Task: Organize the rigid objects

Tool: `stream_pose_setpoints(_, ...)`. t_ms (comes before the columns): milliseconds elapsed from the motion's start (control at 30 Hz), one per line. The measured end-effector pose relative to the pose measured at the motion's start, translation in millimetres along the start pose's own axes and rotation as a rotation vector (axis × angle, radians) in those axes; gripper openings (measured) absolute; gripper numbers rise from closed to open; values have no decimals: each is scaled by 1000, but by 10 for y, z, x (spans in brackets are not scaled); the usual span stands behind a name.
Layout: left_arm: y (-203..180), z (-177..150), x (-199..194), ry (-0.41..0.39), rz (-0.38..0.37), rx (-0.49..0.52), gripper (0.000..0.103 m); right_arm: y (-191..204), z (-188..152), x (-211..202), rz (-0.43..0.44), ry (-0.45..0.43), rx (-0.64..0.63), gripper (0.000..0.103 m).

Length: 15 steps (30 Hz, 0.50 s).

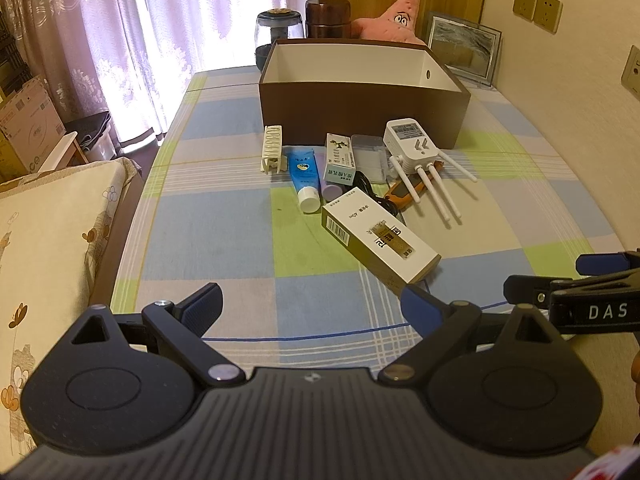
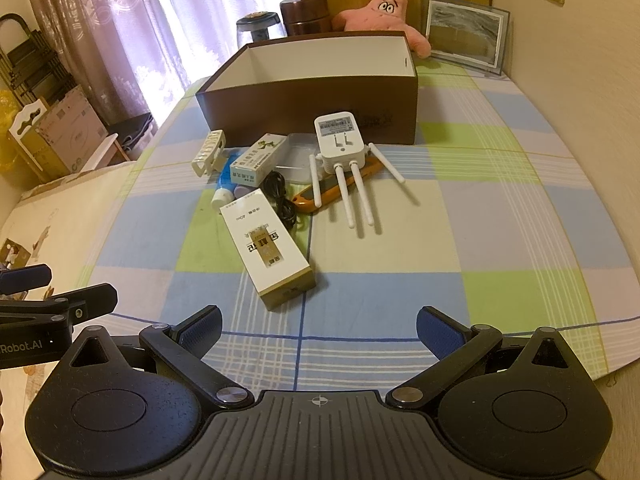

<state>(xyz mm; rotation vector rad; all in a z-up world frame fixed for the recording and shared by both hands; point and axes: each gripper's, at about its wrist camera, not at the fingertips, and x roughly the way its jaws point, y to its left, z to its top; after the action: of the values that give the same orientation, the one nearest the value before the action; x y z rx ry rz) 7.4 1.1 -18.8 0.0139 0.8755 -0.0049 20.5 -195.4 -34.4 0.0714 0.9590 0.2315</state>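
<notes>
The purple tube is mostly hidden under the green-and-white carton, with only its end showing. The orange tool lies under the router and its antennas, so its form is hard to make out. The black cable is partly tucked between the long carton and the clear case, and the case itself is half covered by the router. The box shows white inner walls, but its floor is out of sight from both views. Print on the cartons is too small to read.

All the loose items sit in a cluster on the checked bench, just in front of the box. The white clip lies at the left end, touching the blue tube, whose white cap points toward the cameras. The long carton lies nearest the grippers, angled.

The left gripper hovers low over the near edge of the bench, jaws spread wide and holding nothing; the long carton's near corner sits just ahead of its right finger. The right gripper hovers beside it, jaws likewise wide apart and empty.

Behind the box stand a glass jar, a brown canister, a pink star plush and a framed picture. A bed adjoins the bench on the left, with curtains beyond.
</notes>
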Motion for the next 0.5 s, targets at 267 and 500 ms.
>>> stream_pose_setpoints(267, 12, 6, 15, 3, 1, -1, 94, 4, 14, 8, 1, 3, 1, 101)
stream_pose_setpoints(500, 45, 5, 44, 5, 2, -2, 94, 7, 21, 20, 0, 4, 2, 101)
